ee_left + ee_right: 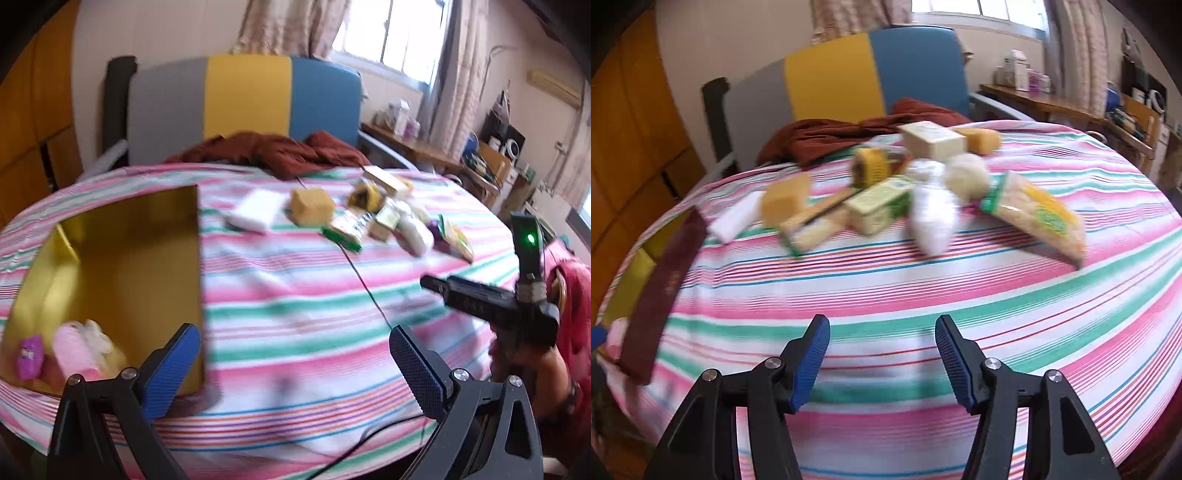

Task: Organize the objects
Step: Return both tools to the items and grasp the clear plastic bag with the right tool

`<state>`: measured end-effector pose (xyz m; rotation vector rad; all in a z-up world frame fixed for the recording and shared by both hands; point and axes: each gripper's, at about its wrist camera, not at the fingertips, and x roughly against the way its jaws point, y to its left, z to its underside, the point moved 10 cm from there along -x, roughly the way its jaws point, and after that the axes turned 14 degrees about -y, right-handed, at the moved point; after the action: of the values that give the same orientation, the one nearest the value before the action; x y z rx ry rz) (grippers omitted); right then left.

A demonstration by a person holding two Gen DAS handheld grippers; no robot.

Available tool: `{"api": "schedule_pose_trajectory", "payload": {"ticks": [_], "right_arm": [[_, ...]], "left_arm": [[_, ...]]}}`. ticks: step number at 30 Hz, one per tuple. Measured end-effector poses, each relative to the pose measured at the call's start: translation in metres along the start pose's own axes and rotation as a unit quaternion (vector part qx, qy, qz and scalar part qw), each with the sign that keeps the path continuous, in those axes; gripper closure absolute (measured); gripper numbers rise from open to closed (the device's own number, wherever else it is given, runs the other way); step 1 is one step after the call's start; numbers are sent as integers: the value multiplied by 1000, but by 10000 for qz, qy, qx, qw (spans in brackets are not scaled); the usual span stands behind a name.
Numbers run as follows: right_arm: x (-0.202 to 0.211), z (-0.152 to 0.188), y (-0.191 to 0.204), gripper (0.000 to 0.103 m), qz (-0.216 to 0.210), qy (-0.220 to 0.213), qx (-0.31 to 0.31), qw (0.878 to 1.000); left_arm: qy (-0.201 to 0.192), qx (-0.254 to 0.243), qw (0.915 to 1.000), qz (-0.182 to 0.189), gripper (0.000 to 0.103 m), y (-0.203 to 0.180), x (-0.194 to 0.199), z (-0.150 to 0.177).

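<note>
Both tongs, left tongs (pixel 295 363) and right tongs (pixel 882 360), hang released (nothing between them) above the striped surface (pixel 886 295) near the gold box (pixel 129 266).

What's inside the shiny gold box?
In the gold box lie a purple packet, a pink bundle and something pale yellow-white. The left gripper's finger covers the box's near corner.

Motion blur smears the pile of packets (pixel 923 184) on my striped tablecloth (pixel 923 295), so I can't read any label. My left view's edge cuts off the gold box (pixel 129 258); the items inside (pixel 74 350) are too blurred to name.
</note>
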<state>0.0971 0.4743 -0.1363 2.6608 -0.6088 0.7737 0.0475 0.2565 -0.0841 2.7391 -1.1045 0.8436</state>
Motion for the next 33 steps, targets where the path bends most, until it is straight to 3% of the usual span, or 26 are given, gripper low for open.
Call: {"api": "schedule_pose_trajectory", "payload": {"ticks": [11,13,18,28,33], "right_arm": [[-57,-53,-30,43,183,-225,164,9994],[-65,-58,-32,48,195,-251,165,9994],[-80,-58,-35,67,161,-160,65,9997],[-71,-52,-41,71,207,-253,66,9994],[-60,-41,-48,71,144,-318,-96,9993]], "left_arm": [[207,-262,9993,141,0,-29,-13,10],[220,-222,9995,100,0,-26,-15,10],[307,-122,9995,12,0,-20,-27,6],[411,-183,9990,52,0,-35,-66,-5],[329,-426,9984,190,0,-52,-104,-23]]}}
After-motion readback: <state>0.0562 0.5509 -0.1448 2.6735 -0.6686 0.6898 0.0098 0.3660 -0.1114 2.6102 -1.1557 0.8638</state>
